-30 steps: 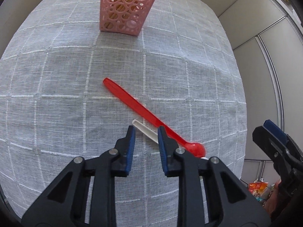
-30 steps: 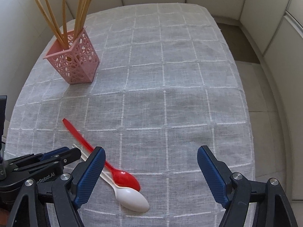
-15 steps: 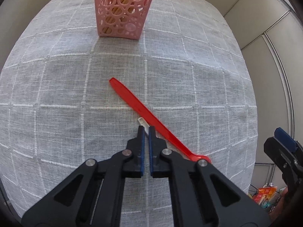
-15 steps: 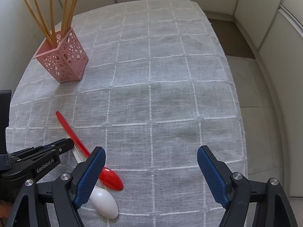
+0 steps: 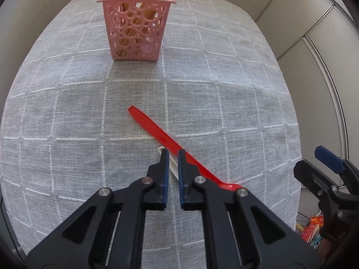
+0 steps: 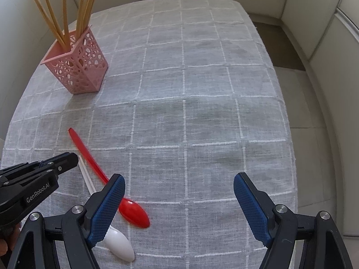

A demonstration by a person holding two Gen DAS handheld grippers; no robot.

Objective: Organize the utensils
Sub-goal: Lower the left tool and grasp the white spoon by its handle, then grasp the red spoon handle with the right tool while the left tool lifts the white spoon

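White spoon lies at the lower left of the right wrist view, bowl toward the bottom edge, handle running up-left to the left gripper. A second ago those jaws stood apart over the handle; they have since come together on it. In the left wrist view the white handle shows as a thin strip between the two blue pads, low centre of the frame. The small gap between the pads looks to be the handle's own thickness, so I judge the grip made and the lift not yet begun: the bowl appears to rest on the cloth.

Red spoon lies just beside the white one, its handle almost touching the right-hand pad in the left wrist view, and could be nudged as the white spoon comes up.

Right gripper hangs wide and empty at the bottom of its own view, one finger over the two spoon necks.

Holder stands at the top centre of the left wrist view, chopsticks fanning from it. Bare cloth lies between the spoons and the holder, giving a free path. The cloth's edge drops away near the spoon bowls, at the lower right of the left wrist view, and the splayed chopsticks narrow the holder's mouth.
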